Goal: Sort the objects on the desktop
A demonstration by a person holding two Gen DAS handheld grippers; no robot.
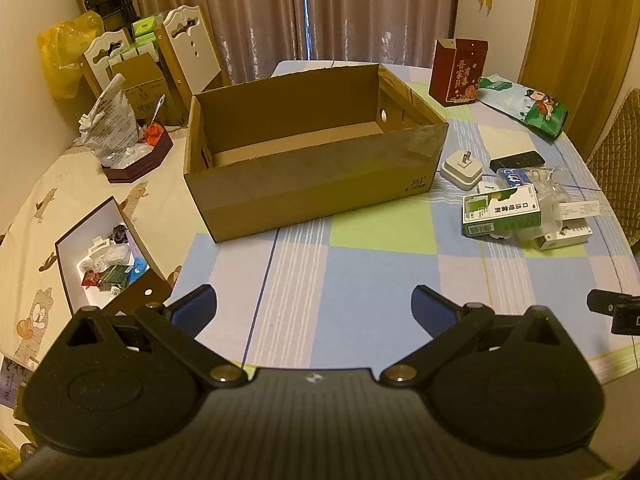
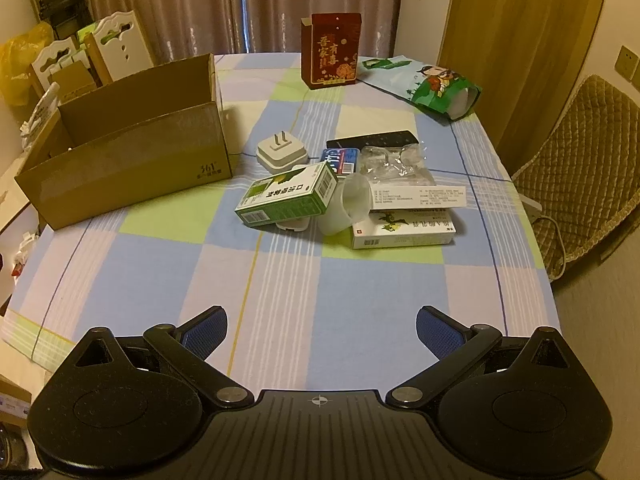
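Observation:
An open, empty cardboard box [image 1: 316, 176] stands on the checked tablecloth; it also shows in the right wrist view [image 2: 132, 168]. To its right lies a pile: a white plug adapter [image 2: 282, 154], a green medicine box [image 2: 288, 196], a clear plastic cup [image 2: 348, 208], a white medicine box [image 2: 404, 230], a black remote [image 2: 374, 139], a blue pack [image 2: 340, 160] and clear packaging [image 2: 394, 168]. My left gripper [image 1: 314, 308] is open and empty above the near table edge. My right gripper [image 2: 322, 330] is open and empty, short of the pile.
A red carton [image 2: 332, 52] and a green printed bag [image 2: 436, 86] sit at the table's far side. A second table on the left holds a dark tray [image 1: 140, 160] and an open box of small items [image 1: 104, 260]. A padded chair [image 2: 580, 168] stands right.

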